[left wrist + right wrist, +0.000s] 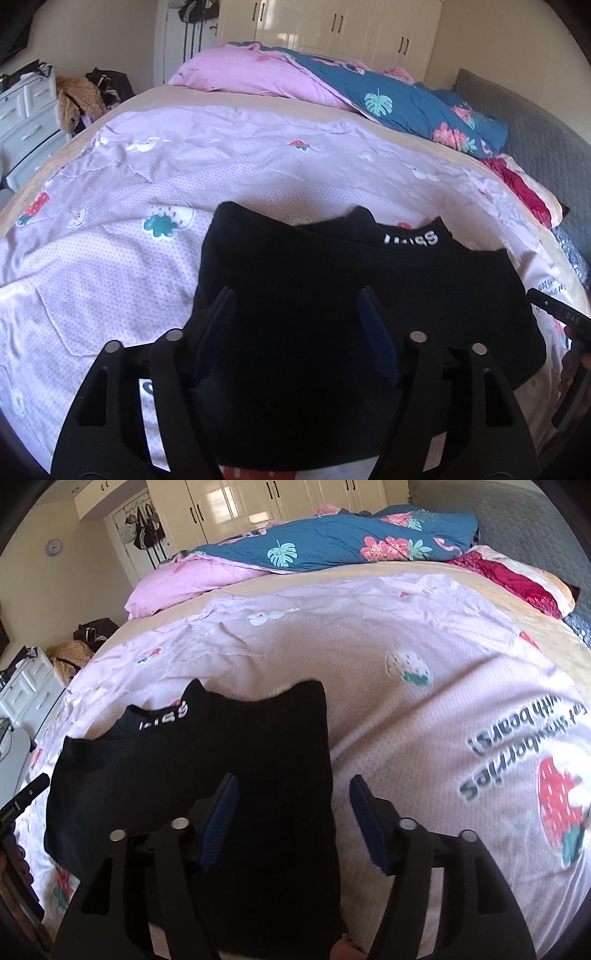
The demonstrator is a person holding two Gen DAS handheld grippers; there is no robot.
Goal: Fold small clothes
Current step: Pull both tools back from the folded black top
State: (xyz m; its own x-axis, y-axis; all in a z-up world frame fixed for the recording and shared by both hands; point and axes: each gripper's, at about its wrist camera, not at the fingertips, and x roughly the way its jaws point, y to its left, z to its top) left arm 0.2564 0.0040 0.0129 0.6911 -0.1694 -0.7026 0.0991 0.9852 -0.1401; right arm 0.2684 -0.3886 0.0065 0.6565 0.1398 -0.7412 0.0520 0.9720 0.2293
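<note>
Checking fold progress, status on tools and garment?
Left tool open, right tool open. Black garment folded flat on bedspread, released. Nothing obstructing.

1. The black garment (332,280) (207,760), of dark knit fabric, lay flat on the pink strawberry-print bedcover (110,258) (406,701).
2. It was folded over on itself, its upper layer ending short of the lower layer's far edge.
3. A black band with white lettering (410,238) (162,720) showed at the far edge.
4. Two far corners stood up as small peaks.
</note>
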